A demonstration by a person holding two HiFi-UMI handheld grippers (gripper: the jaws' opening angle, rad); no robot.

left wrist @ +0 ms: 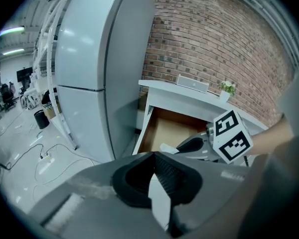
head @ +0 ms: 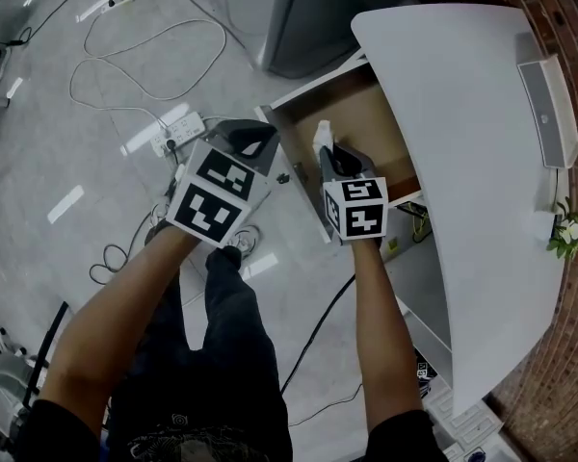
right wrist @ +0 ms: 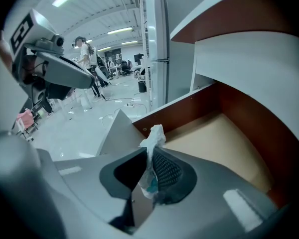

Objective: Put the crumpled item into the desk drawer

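Note:
The crumpled item (head: 322,135) is a small wad of white wrapper with a blue-green patch. It stands upright between the jaws of my right gripper (head: 329,152), which is shut on it. In the right gripper view the crumpled item (right wrist: 153,138) pokes up past the tips of the right gripper (right wrist: 149,153), above the front left corner of the open desk drawer (right wrist: 224,138). The drawer (head: 352,114) is pulled out and its brown bottom is bare. My left gripper (head: 255,141) hovers left of the drawer front, over the floor. The left gripper (left wrist: 153,156) is shut with nothing in it.
The white desk top (head: 462,162) overhangs the drawer on the right, with a flat white box (head: 549,114) and a small plant (head: 566,231) on it. A grey cabinet (head: 318,17) stands behind the drawer. A power strip (head: 178,131) and loose cables lie on the floor.

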